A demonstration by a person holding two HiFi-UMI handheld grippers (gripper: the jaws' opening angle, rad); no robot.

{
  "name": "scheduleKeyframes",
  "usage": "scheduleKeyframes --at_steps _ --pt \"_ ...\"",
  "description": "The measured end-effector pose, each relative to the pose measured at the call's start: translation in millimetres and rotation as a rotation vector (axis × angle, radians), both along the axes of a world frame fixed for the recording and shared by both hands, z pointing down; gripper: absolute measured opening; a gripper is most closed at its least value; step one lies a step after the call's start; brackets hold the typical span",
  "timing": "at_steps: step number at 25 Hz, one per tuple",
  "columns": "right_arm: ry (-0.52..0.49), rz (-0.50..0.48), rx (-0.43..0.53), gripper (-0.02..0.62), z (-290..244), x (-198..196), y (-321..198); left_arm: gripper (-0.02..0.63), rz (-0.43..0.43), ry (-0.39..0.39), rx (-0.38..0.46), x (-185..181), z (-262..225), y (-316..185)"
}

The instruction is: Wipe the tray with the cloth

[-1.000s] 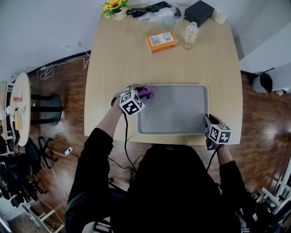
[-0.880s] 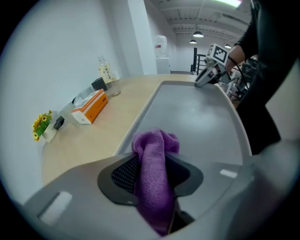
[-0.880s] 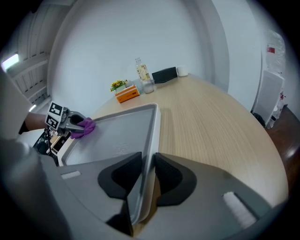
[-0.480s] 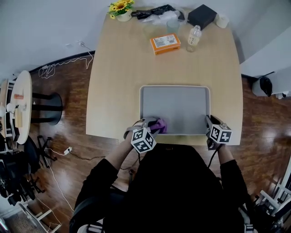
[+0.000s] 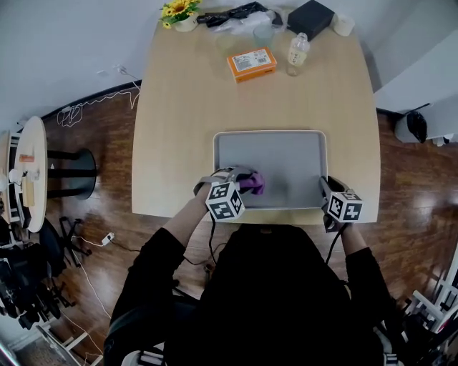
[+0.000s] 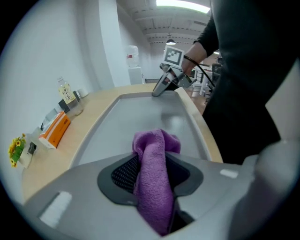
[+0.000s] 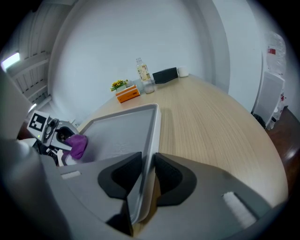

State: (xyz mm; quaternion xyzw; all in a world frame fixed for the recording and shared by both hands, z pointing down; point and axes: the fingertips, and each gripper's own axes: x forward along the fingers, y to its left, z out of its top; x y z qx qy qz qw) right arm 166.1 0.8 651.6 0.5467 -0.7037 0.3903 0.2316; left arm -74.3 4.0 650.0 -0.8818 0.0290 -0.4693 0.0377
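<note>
**Head view: purple cloth (image 5: pixel 252 184) in the near left part of the tray (image 5: pixel 286 154), a gripper at each side**

The grey tray lies on the wooden table (image 5: pixel 186 107), at the edge nearest the person. The left gripper (image 5: pixel 247 184) reaches in over the tray's left rim, and its marker cube sits just outside the near left corner. In the left gripper view its jaws are closed on the cloth: a fold of purple towelling is pinched between the two dark pads. The bunched end sticks out past them above the tray's floor. Whether that end presses on the floor cannot be told.

The right gripper (image 5: pixel 324 187) sits at the tray's near right corner. In the right gripper view its jaws stand narrow and clamp the tray's right rim, one pad inside the wall and one outside.

Well apart from the tray, at the far end of the table, stand an orange box (image 5: pixel 252 64), a clear bottle (image 5: pixel 298 51), a black box (image 5: pixel 313 17) and some yellow flowers (image 5: pixel 179 11)
</note>
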Motion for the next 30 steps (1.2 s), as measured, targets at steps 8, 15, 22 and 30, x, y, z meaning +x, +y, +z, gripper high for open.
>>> scheduleKeyframes --at_steps 8,15,22,30 --pt "-0.023 0.01 0.02 0.094 -1 1 0 0.13 -0.175 -0.067 0.033 8 -4 -129" --pt "-0.038 0.004 0.02 0.095 -1 3 0 0.126 -0.215 -0.076 0.09 12 -6 -131" --pt "-0.039 0.005 0.024 0.095 1 3 1 0.126 -0.06 0.001 0.011 52 -5 -2" --pt "-0.041 -0.002 0.027 0.095 -1 3 0 0.126 -0.052 0.022 -0.096 66 -4 58"
